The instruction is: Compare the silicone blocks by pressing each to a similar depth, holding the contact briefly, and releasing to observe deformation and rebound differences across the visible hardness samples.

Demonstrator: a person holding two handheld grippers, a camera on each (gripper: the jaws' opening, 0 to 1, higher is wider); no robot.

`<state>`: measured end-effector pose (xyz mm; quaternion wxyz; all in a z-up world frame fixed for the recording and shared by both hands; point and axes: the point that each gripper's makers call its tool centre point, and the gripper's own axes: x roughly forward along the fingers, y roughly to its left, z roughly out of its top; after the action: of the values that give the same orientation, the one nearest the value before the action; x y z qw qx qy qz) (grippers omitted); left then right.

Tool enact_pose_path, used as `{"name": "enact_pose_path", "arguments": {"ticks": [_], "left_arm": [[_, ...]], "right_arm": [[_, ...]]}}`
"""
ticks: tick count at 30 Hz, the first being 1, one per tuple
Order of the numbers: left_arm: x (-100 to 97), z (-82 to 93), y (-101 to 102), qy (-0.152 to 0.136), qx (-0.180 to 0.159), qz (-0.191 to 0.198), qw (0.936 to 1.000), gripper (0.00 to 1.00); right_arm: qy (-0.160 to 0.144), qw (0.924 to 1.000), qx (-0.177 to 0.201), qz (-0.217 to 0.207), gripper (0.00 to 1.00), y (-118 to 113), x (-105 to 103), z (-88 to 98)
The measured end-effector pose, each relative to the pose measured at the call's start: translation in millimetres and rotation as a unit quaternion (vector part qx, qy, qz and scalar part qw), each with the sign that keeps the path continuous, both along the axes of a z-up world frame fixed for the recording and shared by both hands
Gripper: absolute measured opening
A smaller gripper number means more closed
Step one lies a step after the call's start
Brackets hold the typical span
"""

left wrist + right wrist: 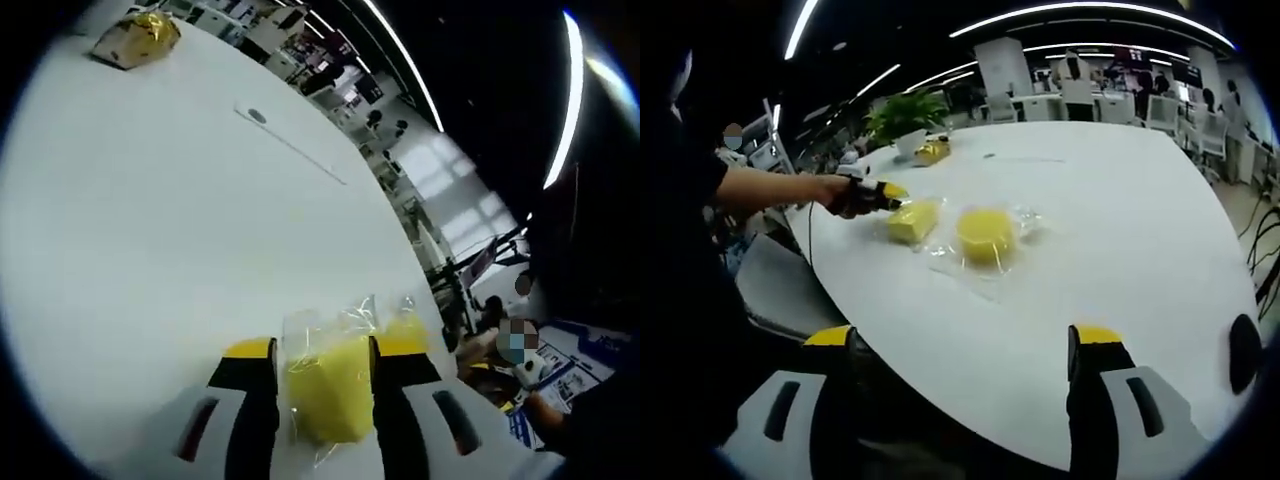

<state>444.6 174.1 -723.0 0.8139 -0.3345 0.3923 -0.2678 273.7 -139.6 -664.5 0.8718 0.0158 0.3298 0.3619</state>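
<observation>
Left gripper view: The left gripper (325,365) has its two yellow-tipped jaws closed against the sides of a yellow silicone block (330,388) sealed in a clear plastic bag (345,325). The block sits squarely between the jaws, in contact with both, and the bag's loose top crinkles up above the jaw tips. Beneath lies a white table (150,220). At the table's far corner rests a second clear packet with yellow contents (137,38), well apart from the gripper; its contents cannot be made out further.

Right gripper view: The right gripper (970,345) holds its jaws wide apart with nothing between them, low at the near edge of the white table (1120,230). Two bagged samples lie mid-table, well apart from these jaws. The round yellow block (985,235) lies in its clear wrapper (1018,220), free of any contact. Just beside it on the left is the squarer yellow block (914,220), also bagged, with the left gripper (883,194) at its far-left end, held in a person's hand (845,195). Whether it is clamped cannot be told from this view. A potted plant (908,118) and a small yellow packet (932,151) stand near the table's far side.
</observation>
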Motion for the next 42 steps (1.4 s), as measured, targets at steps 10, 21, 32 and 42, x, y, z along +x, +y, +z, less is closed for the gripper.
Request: {"name": "enact_pose_path", "arguments": {"ticks": [10,21,32,42], "left_arm": [[1.2,-1.1,-2,0.028,-0.02,0.022,0.9991,0.37],[-0.9,0.9,1,0.028,-0.02,0.017,0.9993,0.04],[-5.7,25.0,-6,-0.044,0.01,-0.026,0.9986,0.0],[-16.8,100.0,-8,-0.116,-0.056,-0.03,0.9912,0.0]], "right_arm": [[-0.002,0.9999,-0.014,0.005,0.78,-4,2,0.1],[-0.003,0.9993,-0.036,0.013,0.76,-7,0,-3.9],[-0.007,0.9997,-0.021,0.008,0.76,-4,1,0.4],[-0.016,0.9997,-0.012,0.014,0.78,5,7,6.1]]}}
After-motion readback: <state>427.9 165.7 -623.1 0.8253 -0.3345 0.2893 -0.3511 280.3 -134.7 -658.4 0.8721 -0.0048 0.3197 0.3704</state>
